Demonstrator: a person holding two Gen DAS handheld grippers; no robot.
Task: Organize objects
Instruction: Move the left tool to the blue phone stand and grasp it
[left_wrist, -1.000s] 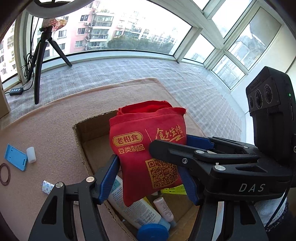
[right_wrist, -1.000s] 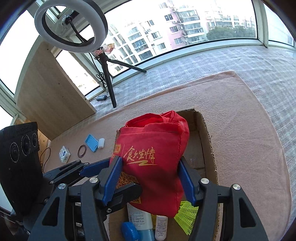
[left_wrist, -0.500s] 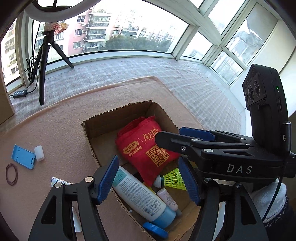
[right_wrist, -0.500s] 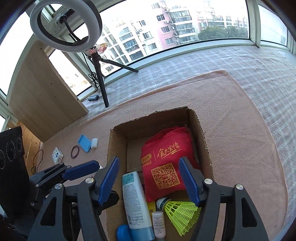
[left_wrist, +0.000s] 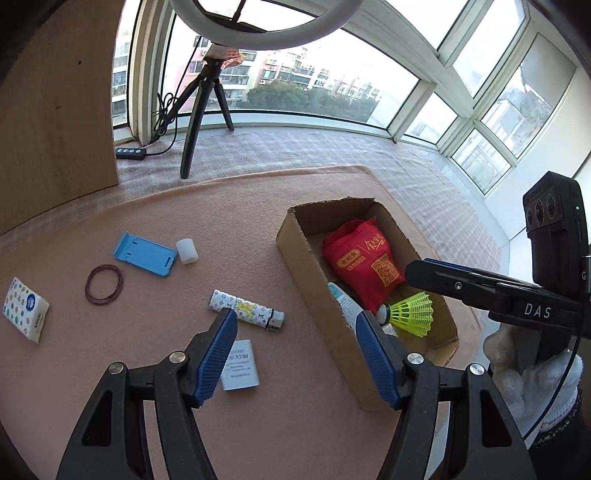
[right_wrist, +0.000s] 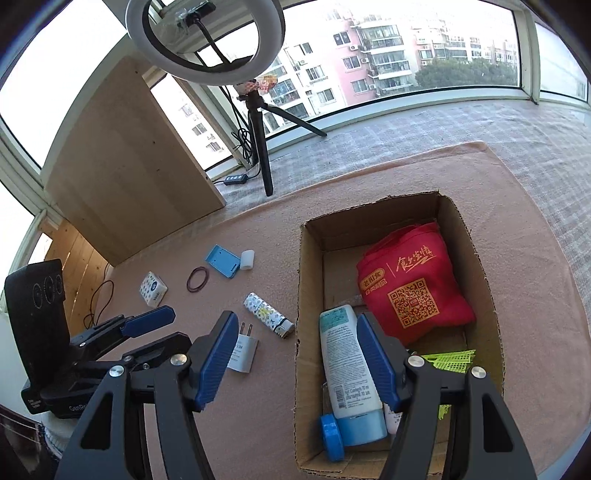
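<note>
The red bag (right_wrist: 413, 280) lies in the far part of the cardboard box (right_wrist: 308, 273), with a white tube (right_wrist: 345, 365) and a yellow-green shuttlecock (left_wrist: 412, 314) toward the box's near end. On the mat left of the box lie a patterned lighter (left_wrist: 245, 310), a white charger (left_wrist: 240, 365), a blue stand (left_wrist: 144, 254), a rubber band (left_wrist: 104, 285) and a tissue pack (left_wrist: 25, 309). The left gripper (left_wrist: 295, 354) and right gripper (right_wrist: 295, 356) both hang spread apart and empty, the left above the box's left wall and the right over the tube.
</note>
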